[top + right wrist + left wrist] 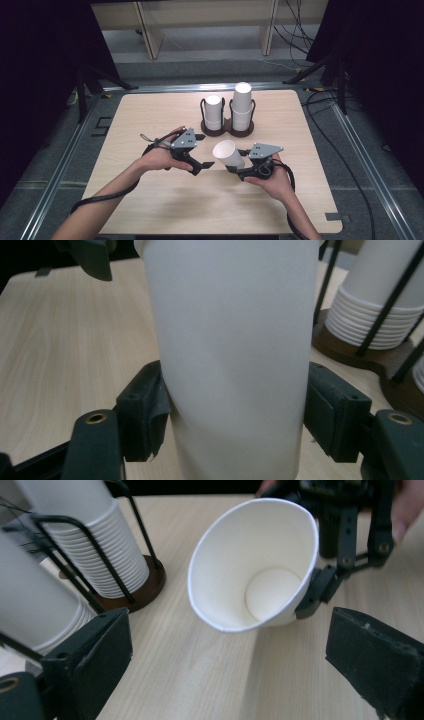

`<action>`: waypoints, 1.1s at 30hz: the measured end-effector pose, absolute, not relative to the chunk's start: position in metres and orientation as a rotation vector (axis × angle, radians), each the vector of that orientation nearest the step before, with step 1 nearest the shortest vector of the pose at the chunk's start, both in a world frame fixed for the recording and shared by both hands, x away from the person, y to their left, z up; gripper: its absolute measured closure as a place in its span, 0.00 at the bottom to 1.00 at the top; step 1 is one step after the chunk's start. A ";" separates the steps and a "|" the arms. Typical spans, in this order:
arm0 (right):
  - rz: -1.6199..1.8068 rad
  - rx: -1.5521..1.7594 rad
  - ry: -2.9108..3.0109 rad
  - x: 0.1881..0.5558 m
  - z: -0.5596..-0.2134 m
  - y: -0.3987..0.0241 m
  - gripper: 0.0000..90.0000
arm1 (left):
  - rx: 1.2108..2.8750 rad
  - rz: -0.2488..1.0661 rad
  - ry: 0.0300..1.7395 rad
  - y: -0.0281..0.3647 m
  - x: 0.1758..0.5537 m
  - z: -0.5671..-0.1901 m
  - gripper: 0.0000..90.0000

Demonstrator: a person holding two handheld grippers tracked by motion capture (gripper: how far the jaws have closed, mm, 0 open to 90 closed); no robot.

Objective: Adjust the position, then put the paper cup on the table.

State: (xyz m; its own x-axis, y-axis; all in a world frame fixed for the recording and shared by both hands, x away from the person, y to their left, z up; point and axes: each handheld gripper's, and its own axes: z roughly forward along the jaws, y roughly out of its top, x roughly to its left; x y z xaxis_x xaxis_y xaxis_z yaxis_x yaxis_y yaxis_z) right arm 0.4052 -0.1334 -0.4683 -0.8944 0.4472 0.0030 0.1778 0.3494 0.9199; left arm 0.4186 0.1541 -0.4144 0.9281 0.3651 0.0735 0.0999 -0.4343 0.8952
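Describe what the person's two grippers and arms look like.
Both the left gripper and the right gripper are black, each with two blocky jaws and a grey three-cornered plate on top. A black cable trails from each. The forearms are bare, no sleeves showing.

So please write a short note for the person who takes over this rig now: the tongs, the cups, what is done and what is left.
Right tongs: shut on the single paper cup, gripped low on its body, the cup tilted with its mouth toward the left tongs.
Left tongs: open, empty, facing the cup's mouth.
Two cup stacks stand in the wire holder at the table's far side.
Done: one cup is in hand, apart from the stacks.
Left: probably pass or place the cup; handle gently, its wall dents slightly.
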 end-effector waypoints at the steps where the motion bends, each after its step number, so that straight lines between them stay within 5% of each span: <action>1: 1.571 0.576 2.339 0.405 -0.470 -0.135 0.36 | 1.982 0.315 0.363 0.158 0.417 -0.419 0.05; 20: 1.649 0.716 2.131 0.399 -0.462 -0.136 0.36 | 1.775 0.352 0.499 0.169 0.404 -0.416 0.04; 33: 1.706 0.771 2.086 0.405 -0.471 -0.130 0.36 | 1.724 0.297 0.533 0.139 0.411 -0.416 0.01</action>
State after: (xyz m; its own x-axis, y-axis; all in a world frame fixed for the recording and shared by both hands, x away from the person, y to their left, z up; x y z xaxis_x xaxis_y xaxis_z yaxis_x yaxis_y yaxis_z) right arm 0.4052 -0.1298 -0.4706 -0.7962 0.6001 0.0775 0.1952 0.1335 0.9716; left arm 0.4115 0.1392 -0.4163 0.8601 0.5022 -0.0894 0.1877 -0.1485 0.9709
